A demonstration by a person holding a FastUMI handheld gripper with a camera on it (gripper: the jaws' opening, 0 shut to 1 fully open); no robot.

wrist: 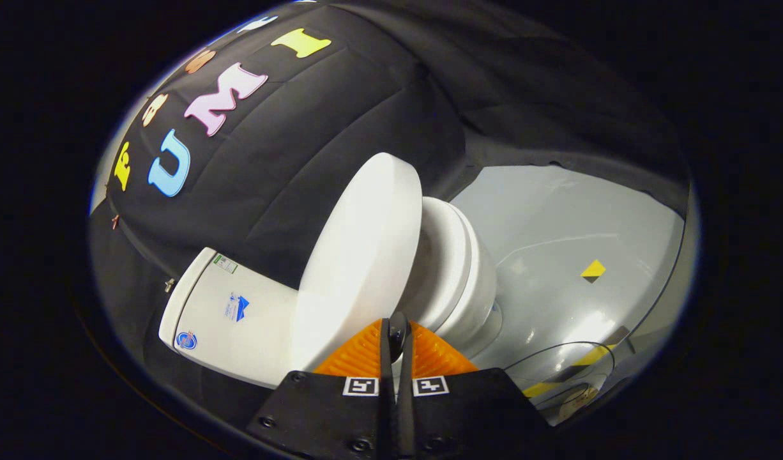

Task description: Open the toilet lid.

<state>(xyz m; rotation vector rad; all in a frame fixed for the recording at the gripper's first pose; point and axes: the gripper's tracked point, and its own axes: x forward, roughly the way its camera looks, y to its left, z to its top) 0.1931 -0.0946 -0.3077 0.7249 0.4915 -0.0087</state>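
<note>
A white toilet stands just ahead of my fingers, tilted in this rolled view. Its thick lid (359, 255) is raised partway, with a wedge-shaped gap between it and the seat (444, 255). The bowl (478, 291) lies beyond the seat, on the grey floor side. The tank (238, 319) sits behind the lid against the black cloth wall. My gripper (396, 335) is shut, its two fingers pressed together with nothing clamped between them. The fingertips rest against the lid's front rim, at the mouth of the gap.
A glossy grey floor (557, 217) spreads beyond the bowl, with a yellow and black marker (592, 270) on it. A striped tape strip (583, 359) and a thin cable loop (561, 358) lie near the toilet's base. The black cloth wall closes in behind the tank.
</note>
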